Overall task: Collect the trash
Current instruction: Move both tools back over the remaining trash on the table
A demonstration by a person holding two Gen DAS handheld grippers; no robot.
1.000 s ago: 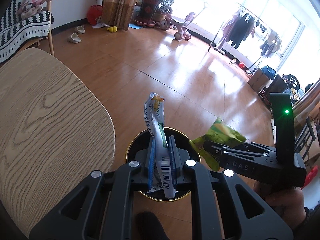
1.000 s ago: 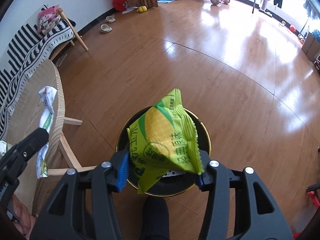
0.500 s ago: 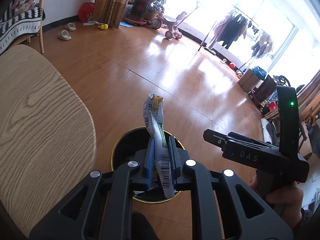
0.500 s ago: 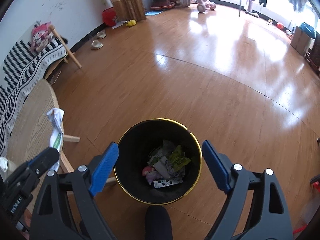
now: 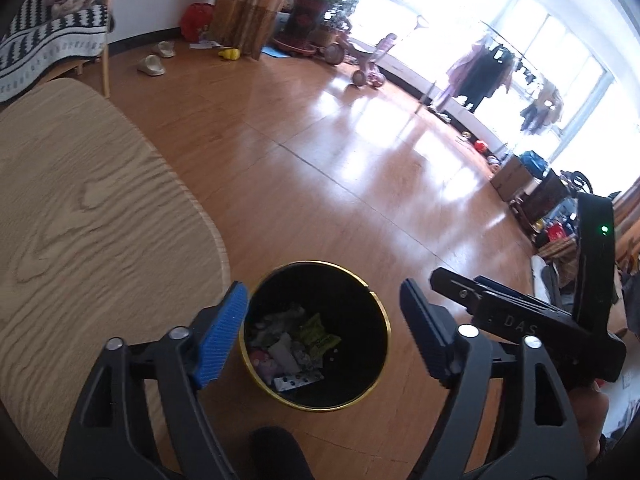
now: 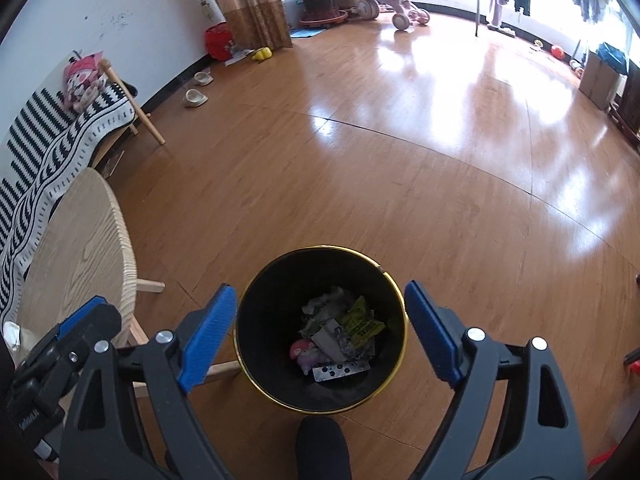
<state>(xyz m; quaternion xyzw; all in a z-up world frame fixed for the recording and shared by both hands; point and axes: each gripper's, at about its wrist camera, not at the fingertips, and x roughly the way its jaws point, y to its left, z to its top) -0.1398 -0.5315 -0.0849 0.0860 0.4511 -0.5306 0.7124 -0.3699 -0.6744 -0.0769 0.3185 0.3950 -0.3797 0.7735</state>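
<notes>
A black trash bin with a gold rim (image 5: 383, 312) (image 6: 403, 320) stands on the wooden floor. Inside lie several wrappers, among them a yellow-green snack bag (image 5: 316, 330) (image 6: 360, 322) and a white wrapper (image 5: 285, 354) (image 6: 332, 340). My left gripper (image 5: 322, 320) is open and empty above the bin. My right gripper (image 6: 320, 326) is open and empty above the bin; its body also shows in the left wrist view (image 5: 520, 320). The left gripper's body shows at the lower left of the right wrist view (image 6: 60, 360).
A light wooden table (image 5: 80, 216) (image 6: 80, 240) stands left of the bin. A bench with a striped blanket (image 6: 60, 132) is against the wall. Slippers (image 5: 152, 65), a tricycle (image 6: 400, 4), plants and a clothes rack stand far off.
My left gripper opened and the white wrapper dropped into the bin. My right gripper had let go of the yellow-green snack bag earlier and stays open.
</notes>
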